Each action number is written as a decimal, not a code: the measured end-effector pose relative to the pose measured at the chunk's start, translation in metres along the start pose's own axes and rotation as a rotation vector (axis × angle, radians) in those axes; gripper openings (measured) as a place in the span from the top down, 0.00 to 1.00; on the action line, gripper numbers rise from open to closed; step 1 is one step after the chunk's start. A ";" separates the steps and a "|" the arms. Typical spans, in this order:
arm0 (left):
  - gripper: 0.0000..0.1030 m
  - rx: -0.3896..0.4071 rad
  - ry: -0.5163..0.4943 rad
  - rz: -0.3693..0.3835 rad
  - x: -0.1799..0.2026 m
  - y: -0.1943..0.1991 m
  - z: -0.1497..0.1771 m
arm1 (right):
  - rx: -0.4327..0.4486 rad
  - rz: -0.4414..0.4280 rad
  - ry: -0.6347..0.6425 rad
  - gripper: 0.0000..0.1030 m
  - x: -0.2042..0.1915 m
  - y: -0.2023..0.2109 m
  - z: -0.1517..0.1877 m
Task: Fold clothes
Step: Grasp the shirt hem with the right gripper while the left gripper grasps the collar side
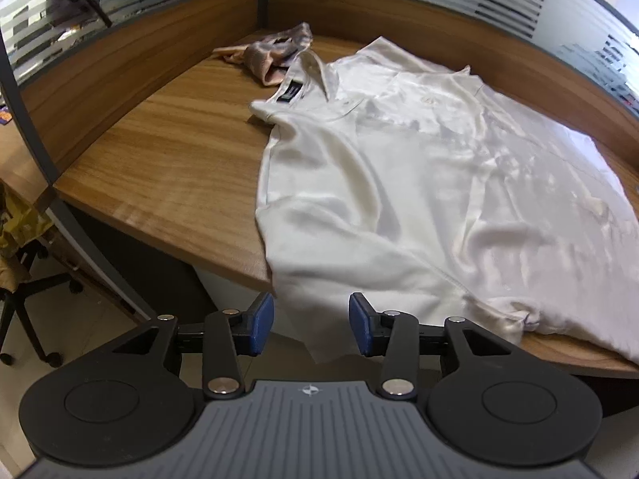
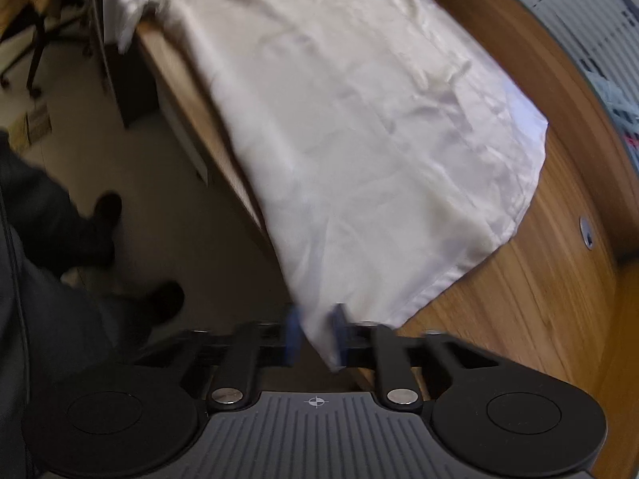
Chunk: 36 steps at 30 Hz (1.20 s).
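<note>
Left wrist view shows the left gripper [image 1: 311, 324] with fingers apart below the white shirt [image 1: 419, 183] spread on the wooden desk [image 1: 167, 167], while the right gripper [image 2: 315, 335] pinches the shirt's hem overhanging the desk edge.

Bare desk [image 1: 167, 159] left of shirt [image 1: 399, 183]

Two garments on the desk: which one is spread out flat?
The white polo shirt, laid open with a sleeve over the desk edge. The patterned pinkish garment behind its collar is crumpled.
</note>
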<state>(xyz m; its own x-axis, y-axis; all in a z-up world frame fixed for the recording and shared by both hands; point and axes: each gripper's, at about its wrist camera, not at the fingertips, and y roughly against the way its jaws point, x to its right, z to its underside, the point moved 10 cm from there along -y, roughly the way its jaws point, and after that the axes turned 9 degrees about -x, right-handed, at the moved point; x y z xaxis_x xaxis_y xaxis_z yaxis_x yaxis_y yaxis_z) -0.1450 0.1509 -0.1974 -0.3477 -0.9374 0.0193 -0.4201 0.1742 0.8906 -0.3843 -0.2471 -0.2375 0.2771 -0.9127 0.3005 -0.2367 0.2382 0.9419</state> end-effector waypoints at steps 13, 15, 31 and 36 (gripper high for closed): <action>0.59 -0.041 -0.027 0.053 -0.014 -0.048 0.014 | -0.009 0.038 -0.063 0.98 0.017 0.012 -0.008; 0.59 -0.043 -0.047 0.100 -0.013 -0.052 0.013 | -0.016 0.045 -0.068 0.98 0.017 0.013 -0.010; 1.00 -0.081 -0.148 0.248 -0.014 -0.071 0.008 | -0.061 0.049 -0.118 0.98 0.017 0.007 -0.025; 1.00 -0.041 -0.105 0.231 -0.017 -0.049 0.000 | -0.044 0.065 -0.164 0.98 0.024 0.012 -0.027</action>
<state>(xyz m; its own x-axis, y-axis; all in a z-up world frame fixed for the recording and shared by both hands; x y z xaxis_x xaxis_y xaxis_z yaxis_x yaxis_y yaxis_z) -0.1185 0.1582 -0.2414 -0.5168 -0.8371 0.1793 -0.2853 0.3659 0.8858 -0.3554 -0.2572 -0.2153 0.1064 -0.9359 0.3357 -0.2069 0.3094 0.9282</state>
